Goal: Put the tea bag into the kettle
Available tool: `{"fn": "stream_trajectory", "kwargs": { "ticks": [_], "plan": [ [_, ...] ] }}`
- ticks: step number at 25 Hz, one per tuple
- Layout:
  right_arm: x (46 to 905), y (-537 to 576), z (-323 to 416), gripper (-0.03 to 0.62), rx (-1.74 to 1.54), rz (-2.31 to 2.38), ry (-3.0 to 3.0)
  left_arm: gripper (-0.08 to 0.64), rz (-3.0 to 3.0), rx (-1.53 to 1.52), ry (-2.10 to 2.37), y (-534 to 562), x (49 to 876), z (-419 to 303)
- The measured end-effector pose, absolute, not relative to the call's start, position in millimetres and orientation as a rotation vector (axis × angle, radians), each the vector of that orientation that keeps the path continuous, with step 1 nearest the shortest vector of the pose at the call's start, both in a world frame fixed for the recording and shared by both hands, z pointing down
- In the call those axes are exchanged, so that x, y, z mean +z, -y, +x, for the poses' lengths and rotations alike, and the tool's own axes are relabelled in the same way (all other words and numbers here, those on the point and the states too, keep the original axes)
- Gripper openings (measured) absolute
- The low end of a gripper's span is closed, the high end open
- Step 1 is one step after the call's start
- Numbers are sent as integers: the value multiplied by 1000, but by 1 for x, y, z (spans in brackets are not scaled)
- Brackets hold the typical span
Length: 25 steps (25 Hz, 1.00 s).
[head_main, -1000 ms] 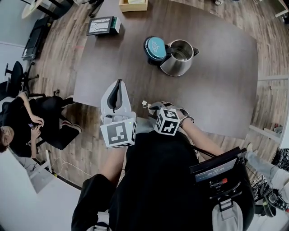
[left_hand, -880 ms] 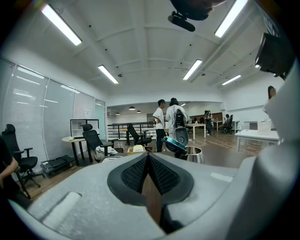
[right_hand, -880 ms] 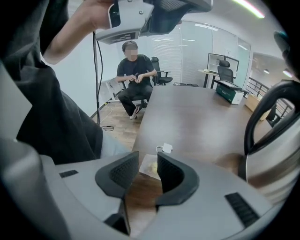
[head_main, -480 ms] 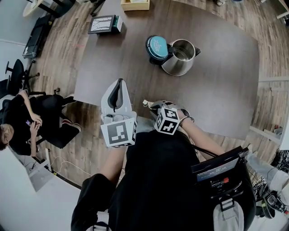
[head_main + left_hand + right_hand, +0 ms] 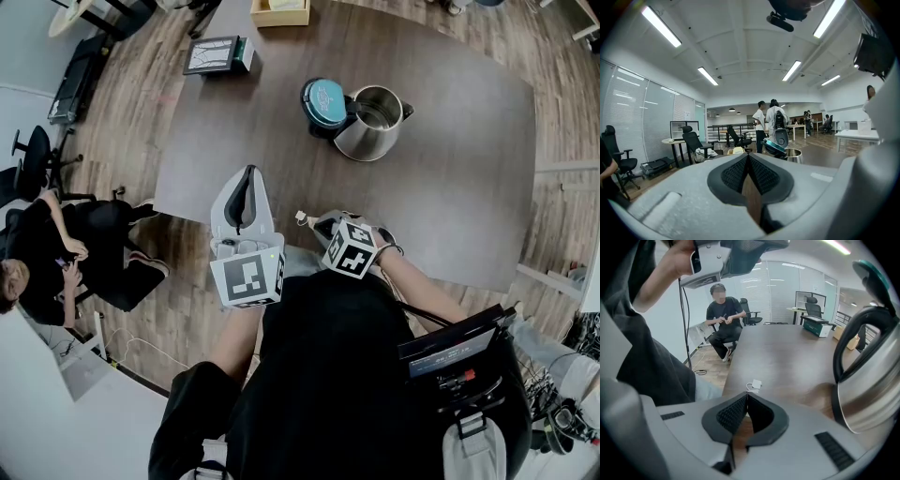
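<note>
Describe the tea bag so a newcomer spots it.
On the dark table, at its near edge, short of the kettle. The tea bag is a white tag on a string that the right gripper's jaws have just closed on, the only small thing there.

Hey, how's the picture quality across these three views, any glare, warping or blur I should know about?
Head view: strong fisheye bend, table edges curve, even light, sharp. Left gripper view: ceiling light strips glare bright, corners vignette black. Right gripper view: kettle looms warped at the right, the tea bag is sharp.
</note>
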State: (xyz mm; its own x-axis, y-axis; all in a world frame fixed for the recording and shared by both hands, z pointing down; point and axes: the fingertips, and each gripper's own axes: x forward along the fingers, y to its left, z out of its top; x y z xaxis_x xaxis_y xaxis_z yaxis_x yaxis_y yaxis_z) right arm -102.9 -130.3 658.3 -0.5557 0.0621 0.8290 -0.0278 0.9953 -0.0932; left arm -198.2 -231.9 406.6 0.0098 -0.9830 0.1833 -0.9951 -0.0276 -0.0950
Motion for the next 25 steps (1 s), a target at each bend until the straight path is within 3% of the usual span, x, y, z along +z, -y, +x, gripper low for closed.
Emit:
{"fn": "stream_trajectory", "kwargs": {
  "ticks": [25],
  "plan": [
    [597, 186, -93, 8, 165, 143, 2285, 3, 2318, 224, 2130, 254, 375, -172]
  ]
}}
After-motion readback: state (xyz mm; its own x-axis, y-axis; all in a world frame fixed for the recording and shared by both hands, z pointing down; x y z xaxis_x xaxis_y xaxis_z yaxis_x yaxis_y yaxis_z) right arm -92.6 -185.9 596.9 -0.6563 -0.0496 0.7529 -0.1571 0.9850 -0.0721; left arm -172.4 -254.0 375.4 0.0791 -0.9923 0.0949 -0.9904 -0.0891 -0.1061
